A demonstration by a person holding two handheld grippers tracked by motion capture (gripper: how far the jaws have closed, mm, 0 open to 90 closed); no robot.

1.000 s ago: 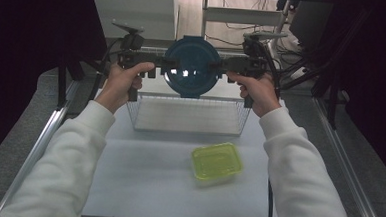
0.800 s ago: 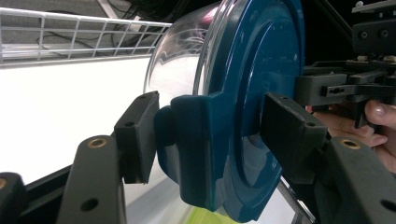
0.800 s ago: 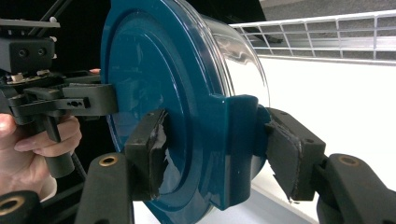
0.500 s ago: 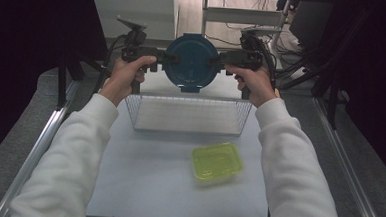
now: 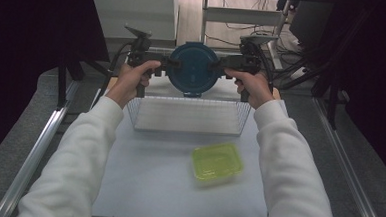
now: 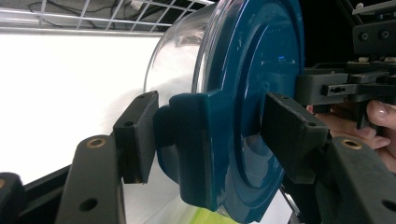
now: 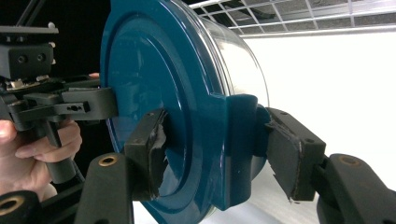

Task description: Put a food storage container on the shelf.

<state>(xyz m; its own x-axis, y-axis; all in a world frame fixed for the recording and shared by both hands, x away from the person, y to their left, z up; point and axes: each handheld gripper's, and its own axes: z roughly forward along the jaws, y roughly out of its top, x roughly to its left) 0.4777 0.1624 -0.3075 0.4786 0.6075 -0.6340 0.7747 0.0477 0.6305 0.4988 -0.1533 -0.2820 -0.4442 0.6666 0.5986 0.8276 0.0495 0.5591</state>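
We take this for a lab or test room set up for recording, not a home. A white worktop [image 5: 177,188] sits in a frame of metal rails [image 5: 33,155], with black curtains [image 5: 29,40] hung at both sides. Behind it we see loose cables [image 5: 234,40] on a wooden floor [image 5: 188,18], a metal shelf frame [image 5: 241,16], and grey carpet [image 5: 373,163] beside the rig.

You face a white table [image 5: 177,188] on grey floor [image 5: 24,129] (metal rails [image 5: 38,153] alongside), dark curtains [image 5: 30,25] flanking, cables [image 5: 235,33] beyond.
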